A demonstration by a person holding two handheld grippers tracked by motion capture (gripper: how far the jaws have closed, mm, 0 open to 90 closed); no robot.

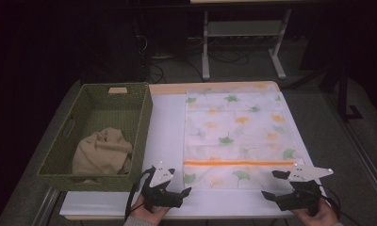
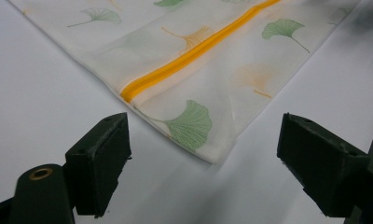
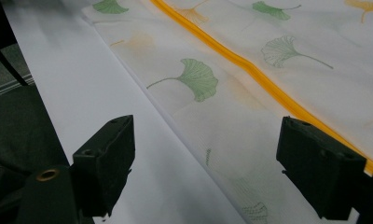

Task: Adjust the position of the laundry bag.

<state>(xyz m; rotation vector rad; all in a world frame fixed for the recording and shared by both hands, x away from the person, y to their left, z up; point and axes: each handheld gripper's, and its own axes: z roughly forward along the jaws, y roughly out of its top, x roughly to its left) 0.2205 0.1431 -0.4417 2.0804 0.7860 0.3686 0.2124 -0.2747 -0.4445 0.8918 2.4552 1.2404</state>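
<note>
A white mesh laundry bag printed with green and orange ginkgo leaves lies flat on the white table cover. An orange zipper runs across it near the front edge. My left gripper hovers open just off the bag's near left corner, with the zipper's end straight ahead of the jaws. My right gripper stands open at the bag's near right corner. Its jaws straddle the bag's edge, with the zipper running toward the right-hand jaw. Neither grips anything.
A green woven basket stands at the table's left with a beige cloth bunched inside. The white table cover shows between basket and bag. Beyond the table's far edge are white desk legs and cables on the dark floor.
</note>
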